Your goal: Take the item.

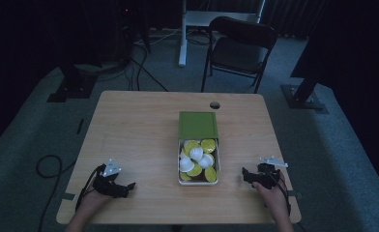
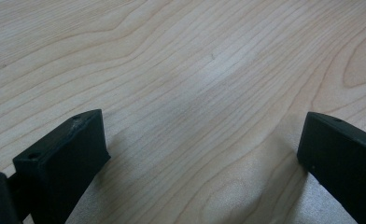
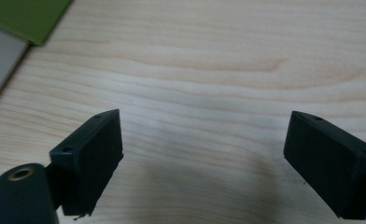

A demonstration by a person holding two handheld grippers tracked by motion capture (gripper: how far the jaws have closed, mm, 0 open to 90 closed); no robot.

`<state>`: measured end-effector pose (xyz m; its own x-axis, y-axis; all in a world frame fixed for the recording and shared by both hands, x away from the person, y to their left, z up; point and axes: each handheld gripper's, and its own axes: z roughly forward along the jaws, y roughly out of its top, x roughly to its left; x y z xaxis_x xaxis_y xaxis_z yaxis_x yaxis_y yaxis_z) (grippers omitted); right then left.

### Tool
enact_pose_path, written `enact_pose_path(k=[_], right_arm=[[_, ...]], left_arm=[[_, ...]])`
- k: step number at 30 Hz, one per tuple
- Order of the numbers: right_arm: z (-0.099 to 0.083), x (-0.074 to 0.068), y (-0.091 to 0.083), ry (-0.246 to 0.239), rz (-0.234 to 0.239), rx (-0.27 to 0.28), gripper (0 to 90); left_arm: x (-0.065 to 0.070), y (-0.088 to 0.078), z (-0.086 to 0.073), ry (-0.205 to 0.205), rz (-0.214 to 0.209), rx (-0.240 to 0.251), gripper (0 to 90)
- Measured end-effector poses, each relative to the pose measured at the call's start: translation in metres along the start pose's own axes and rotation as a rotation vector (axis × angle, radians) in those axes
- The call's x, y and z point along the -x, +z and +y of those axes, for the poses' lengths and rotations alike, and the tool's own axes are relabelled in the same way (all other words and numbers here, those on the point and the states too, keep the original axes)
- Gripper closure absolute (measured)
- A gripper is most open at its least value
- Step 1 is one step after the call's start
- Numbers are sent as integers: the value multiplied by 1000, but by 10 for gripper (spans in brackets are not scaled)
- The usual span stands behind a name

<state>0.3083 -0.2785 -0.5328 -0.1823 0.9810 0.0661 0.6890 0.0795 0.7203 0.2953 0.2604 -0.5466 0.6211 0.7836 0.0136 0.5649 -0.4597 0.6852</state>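
A white box sits at the centre of the high view on the wooden table, packed with round yellow and white capsules; its green lid lies just above, touching it. The left gripper, lower left, and the right gripper, lower right, both gape wide, holding nothing.

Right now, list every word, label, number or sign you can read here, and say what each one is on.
There is no readable text.
The green lid is plain.
The box of yellow and white capsules shows no legible print in this dim view.
Both the left gripper and the right gripper have unmarked jaws.
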Motion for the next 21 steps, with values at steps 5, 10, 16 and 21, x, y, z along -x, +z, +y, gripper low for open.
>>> enact_pose_path(k=[5, 10, 16, 21], right_arm=[[7, -9, -5, 0, 19, 20, 122], [15, -17, -11, 24, 50, 38, 122], [26, -26, -21, 14, 57, 70, 122], [37, -34, -33, 6, 76, 104, 122]], left_arm=[[0, 0, 0, 0, 0, 0, 15], [0, 0, 0, 0, 0, 0, 15], [0, 0, 0, 0, 0, 0, 15], [0, 0, 0, 0, 0, -1, 15]])
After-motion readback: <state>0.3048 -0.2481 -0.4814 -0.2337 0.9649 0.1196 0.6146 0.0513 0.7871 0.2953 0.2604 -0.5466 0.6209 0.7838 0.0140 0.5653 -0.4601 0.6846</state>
